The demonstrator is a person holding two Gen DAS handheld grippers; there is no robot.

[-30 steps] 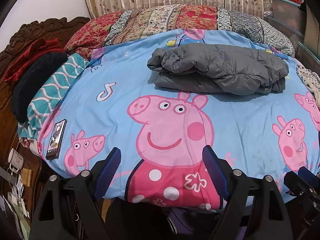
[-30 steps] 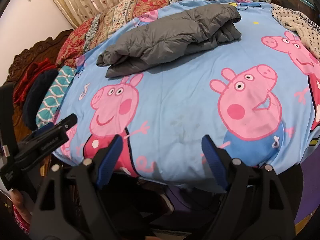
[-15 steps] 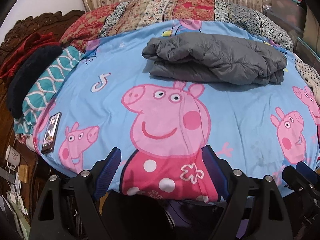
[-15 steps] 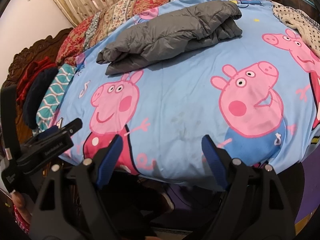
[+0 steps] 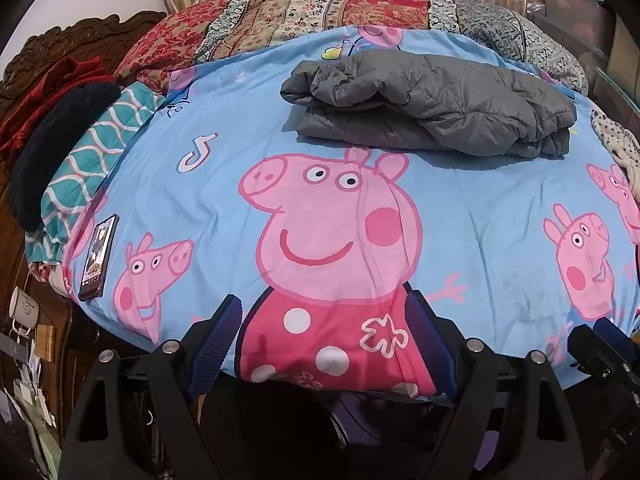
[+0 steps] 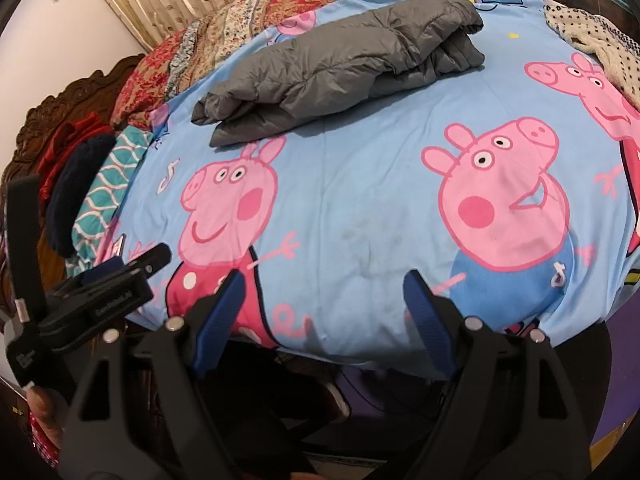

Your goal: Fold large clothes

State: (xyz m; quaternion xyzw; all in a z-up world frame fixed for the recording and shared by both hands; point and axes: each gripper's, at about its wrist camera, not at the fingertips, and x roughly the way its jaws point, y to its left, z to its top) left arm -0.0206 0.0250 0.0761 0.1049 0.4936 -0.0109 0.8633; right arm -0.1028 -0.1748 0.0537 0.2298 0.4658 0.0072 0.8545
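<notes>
The grey puffer jacket (image 5: 436, 100) lies folded into a thick, loose bundle on the blue cartoon-pig bedsheet (image 5: 460, 216), on the far half of the bed, just in front of the patchwork quilt (image 5: 320, 4) at the headboard side. Its upper layer sits rounded and puffed over a flatter lower layer, with one rolled end overhanging; judged from this, the fold is done or nearly done but not pressed flat. Main risk: the padded filling may spring the top layer open or let it slide off, undoing the fold, particularly if either tool nudges it. The left gripper (image 5: 324, 344) and right gripper (image 6: 324, 316) both stand wide open and hold nothing, near the bed edge, well apart from the jacket. Second risk: any further reach must cross the sheet, and open pads could catch and drag the sheet, shifting the bundle. A phone (image 5: 98, 258) lies at the sheet's left edge, well apart from the jacket; a pulled sheet could tip it off the bed. A spotted garment (image 6: 600, 48) lies to the jacket's right, near enough to be snagged by mistake.
</notes>
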